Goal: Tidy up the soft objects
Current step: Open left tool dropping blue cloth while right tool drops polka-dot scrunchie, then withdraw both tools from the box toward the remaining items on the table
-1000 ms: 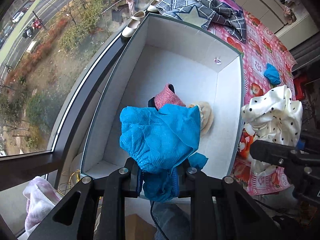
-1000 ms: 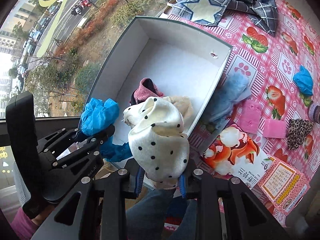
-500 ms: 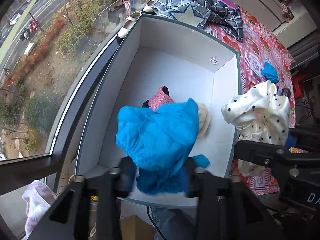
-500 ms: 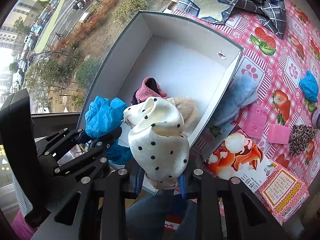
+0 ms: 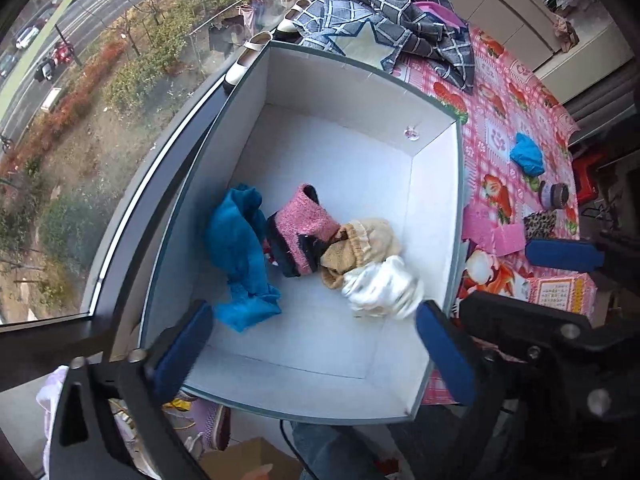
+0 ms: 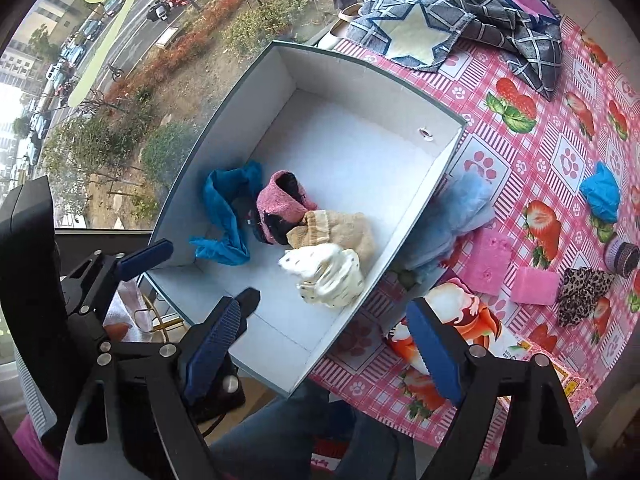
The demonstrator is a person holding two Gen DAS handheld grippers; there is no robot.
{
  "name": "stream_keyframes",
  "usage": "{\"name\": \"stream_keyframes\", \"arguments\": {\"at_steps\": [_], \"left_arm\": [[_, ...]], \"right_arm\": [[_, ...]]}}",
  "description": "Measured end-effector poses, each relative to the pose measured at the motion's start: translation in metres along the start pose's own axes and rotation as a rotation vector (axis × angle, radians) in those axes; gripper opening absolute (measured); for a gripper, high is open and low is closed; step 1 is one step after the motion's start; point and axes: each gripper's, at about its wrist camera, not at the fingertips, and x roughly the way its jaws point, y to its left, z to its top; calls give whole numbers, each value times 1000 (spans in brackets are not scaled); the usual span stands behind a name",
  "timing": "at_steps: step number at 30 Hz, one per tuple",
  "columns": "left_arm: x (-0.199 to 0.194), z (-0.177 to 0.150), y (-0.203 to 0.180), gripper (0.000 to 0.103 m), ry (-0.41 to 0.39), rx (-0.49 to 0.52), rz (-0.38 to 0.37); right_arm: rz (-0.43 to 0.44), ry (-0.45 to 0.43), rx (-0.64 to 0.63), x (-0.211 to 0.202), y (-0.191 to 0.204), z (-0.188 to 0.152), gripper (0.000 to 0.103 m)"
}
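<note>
A white box (image 5: 352, 148) (image 6: 360, 144) holds a blue cloth (image 5: 240, 256) (image 6: 224, 216), a pink sock (image 5: 304, 220) (image 6: 280, 200), a tan sock (image 5: 360, 244) (image 6: 340, 232) and a white polka-dot cloth (image 5: 380, 286) (image 6: 328, 274), blurred as if still falling. My left gripper (image 5: 312, 340) is open and empty above the box's near end. My right gripper (image 6: 332, 336) is open and empty above the box's near right rim; it also shows in the left wrist view (image 5: 500, 280).
On the pink patterned tablecloth (image 6: 560, 152) lie a light blue fluffy cloth (image 6: 456, 220), pink sponges (image 6: 488, 264), a leopard-print piece (image 6: 580, 292), another blue cloth (image 6: 600, 192), a small jar (image 6: 624, 256) and a plaid blanket (image 6: 460, 12). A window (image 6: 120, 80) runs along the left.
Both grippers have opened. The blue cloth has dropped from the left gripper into the box, and the polka-dot cloth has dropped from the right gripper into the box.
</note>
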Motion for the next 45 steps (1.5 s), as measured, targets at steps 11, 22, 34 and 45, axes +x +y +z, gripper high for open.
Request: {"name": "stream_keyframes", "arguments": {"at_steps": [11,22,34,45], "left_arm": [[-4,0,-12,103,6,9,-50],[-12,2,-28,103,-9,41,-30],[-24,7,-57,103,-31,94,-15],[-25,14,-99,103,-22,176,-16]], "right_arm": [[11,3,89,-10,-28,-12,87],[25,-21,163,-21,-54,-26,87],[49,-82,300,-49,-105,-43,87],[91,-116,452,-64,-160,-69,87]]}}
